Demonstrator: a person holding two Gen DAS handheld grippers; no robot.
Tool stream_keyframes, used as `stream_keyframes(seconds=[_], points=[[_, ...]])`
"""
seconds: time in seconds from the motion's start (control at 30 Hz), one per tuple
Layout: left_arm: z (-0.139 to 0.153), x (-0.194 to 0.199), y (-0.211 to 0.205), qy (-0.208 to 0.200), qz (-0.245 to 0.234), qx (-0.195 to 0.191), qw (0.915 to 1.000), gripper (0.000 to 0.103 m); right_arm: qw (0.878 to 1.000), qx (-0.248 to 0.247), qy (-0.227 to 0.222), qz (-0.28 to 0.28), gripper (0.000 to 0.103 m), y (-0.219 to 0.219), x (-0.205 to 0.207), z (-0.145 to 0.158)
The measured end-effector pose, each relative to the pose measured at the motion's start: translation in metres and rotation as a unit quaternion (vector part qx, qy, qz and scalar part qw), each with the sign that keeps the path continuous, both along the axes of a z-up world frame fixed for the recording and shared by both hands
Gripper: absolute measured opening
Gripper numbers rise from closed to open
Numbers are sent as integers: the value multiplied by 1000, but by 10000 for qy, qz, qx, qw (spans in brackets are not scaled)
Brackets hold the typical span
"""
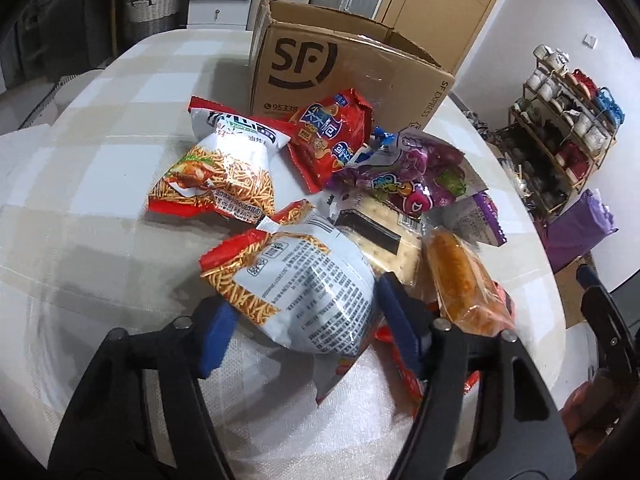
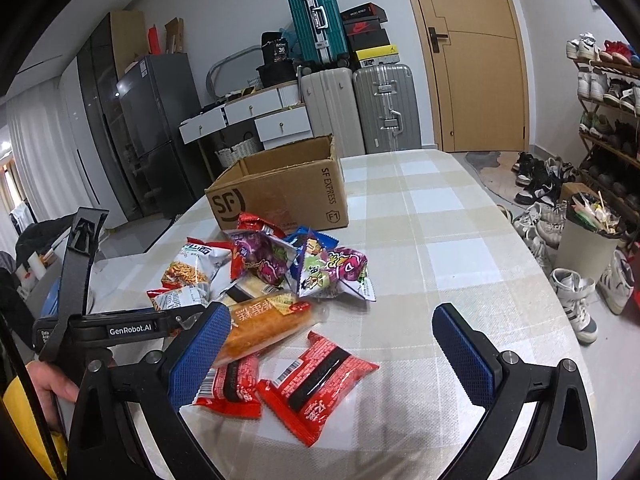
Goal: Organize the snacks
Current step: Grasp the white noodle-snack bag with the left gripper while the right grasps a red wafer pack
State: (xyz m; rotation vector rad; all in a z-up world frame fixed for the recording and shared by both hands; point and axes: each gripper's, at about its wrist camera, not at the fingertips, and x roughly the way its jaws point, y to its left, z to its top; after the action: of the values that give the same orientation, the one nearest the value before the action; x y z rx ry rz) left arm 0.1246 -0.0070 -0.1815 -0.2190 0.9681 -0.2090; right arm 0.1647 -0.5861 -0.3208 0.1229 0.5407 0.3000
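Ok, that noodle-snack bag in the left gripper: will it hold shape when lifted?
Probably not. The noodle-snack bag looks puffy, so likely light, and the left gripper's pads already dent it. Its glossy film may slip, and the crisp sticks could crush under a harder squeeze.

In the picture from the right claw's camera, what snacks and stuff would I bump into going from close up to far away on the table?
Red wrapper with a black stripe → orange cake roll → purple candy bag → cardboard box.
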Motion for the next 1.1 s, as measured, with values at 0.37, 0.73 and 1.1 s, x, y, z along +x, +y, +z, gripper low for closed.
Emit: stream_keyframes(seconds=[0.37,0.73,1.1], points=[[11,-18,11,-185,-54,-91,9998,58,9990,93,415,142,103,2,2,-7],[21,-40,30,-407,-218,-381,9982,42,9901,72,1395,126,103,14,30,-47],[9,-35,40,-367,-102,-582,9976,45,9871,-443,1530,144,81,36,45,-63]])
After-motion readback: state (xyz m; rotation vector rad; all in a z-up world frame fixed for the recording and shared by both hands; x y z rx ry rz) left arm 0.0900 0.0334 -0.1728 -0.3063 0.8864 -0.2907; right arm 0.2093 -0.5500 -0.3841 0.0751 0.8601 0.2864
